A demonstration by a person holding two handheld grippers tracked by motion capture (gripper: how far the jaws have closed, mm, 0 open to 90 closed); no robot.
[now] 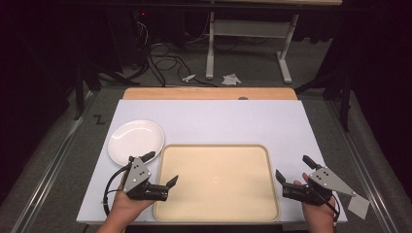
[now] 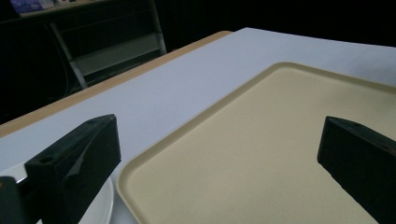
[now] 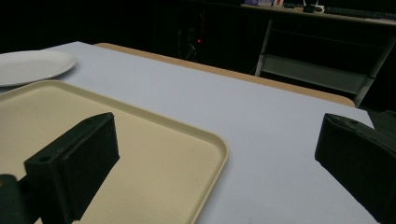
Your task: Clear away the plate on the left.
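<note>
Both tools poised at the tray's short edges; nothing gripped.
Left tool jaws wide, straddling the tray's left rim beside the plate; right tool jaws wide, just off the right rim; judged: lower both evenly, pinch the raised lip, lift level; tray beige, matte, rounded corners, central on the white tabletop; plate glossy white, round, shallow.

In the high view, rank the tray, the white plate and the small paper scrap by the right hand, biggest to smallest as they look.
1. Beige tray, clearly largest.
2. White plate.
3. Paper scrap, smallest, at the table's near right corner.
</note>
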